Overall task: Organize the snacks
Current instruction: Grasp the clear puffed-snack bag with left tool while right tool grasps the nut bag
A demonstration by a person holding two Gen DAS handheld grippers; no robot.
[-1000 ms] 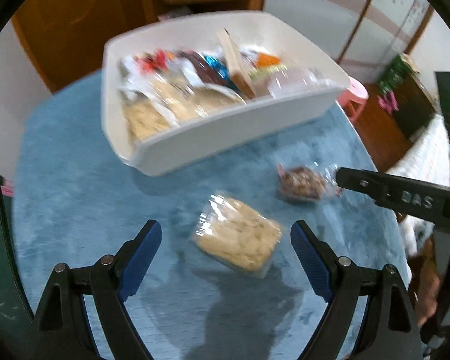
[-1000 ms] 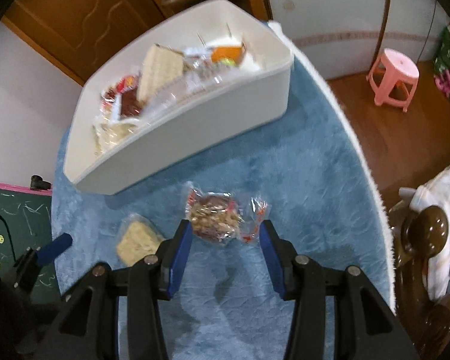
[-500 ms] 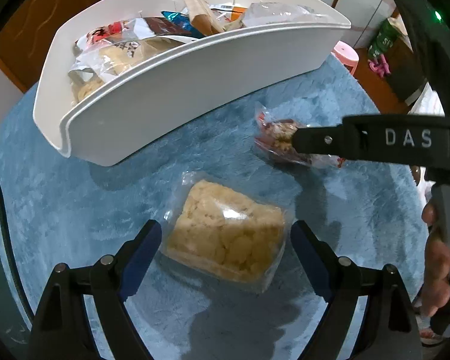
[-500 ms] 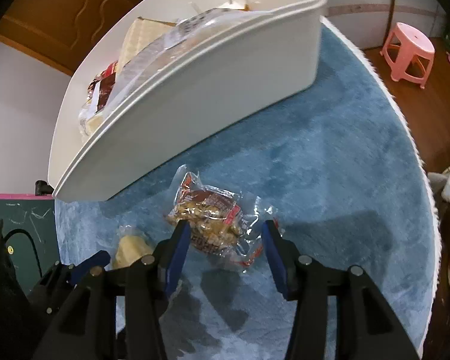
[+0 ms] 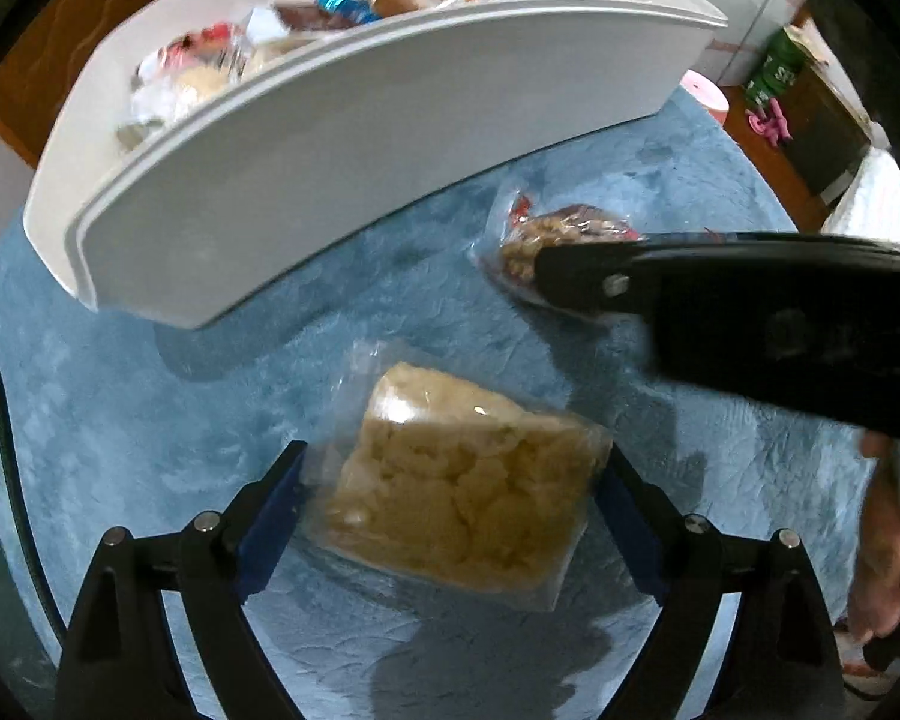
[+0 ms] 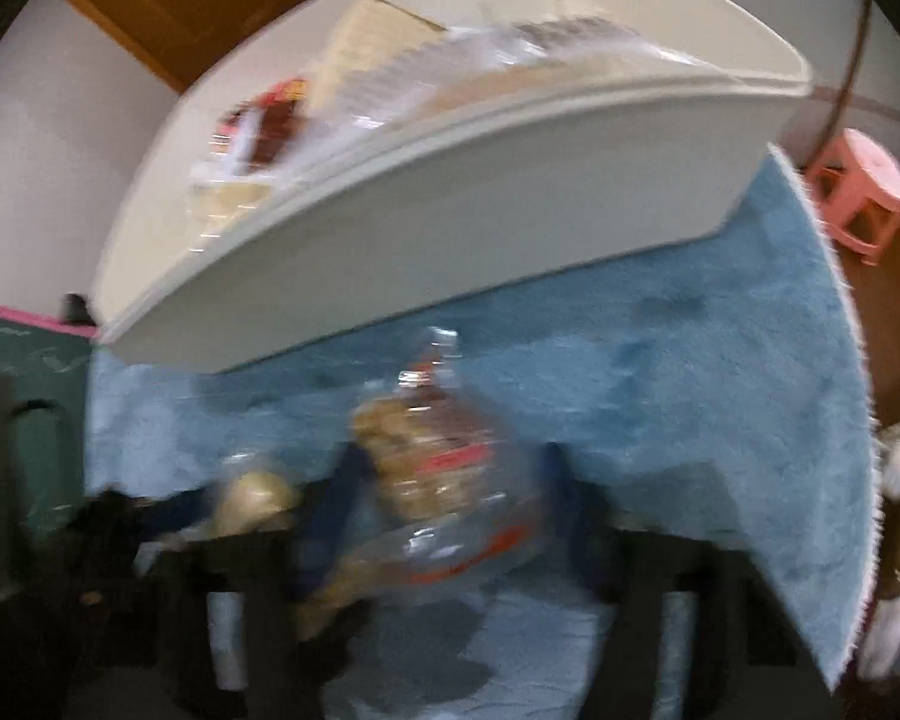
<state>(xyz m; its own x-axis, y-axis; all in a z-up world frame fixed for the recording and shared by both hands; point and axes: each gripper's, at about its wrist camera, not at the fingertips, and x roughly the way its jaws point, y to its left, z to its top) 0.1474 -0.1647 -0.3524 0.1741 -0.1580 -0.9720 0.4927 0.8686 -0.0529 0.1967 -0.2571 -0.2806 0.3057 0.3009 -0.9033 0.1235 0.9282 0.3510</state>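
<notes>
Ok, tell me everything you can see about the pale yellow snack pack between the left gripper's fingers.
The pale yellow snack pack is a squarish, crumbly-looking block sealed in clear, crinkled plastic with a loose flap at its far end. It lies flat on the blue fuzzy cloth, in front of the white bin. The left hand-held gripper straddles it, blue pads at both side edges; firm contact is unclear.
</notes>
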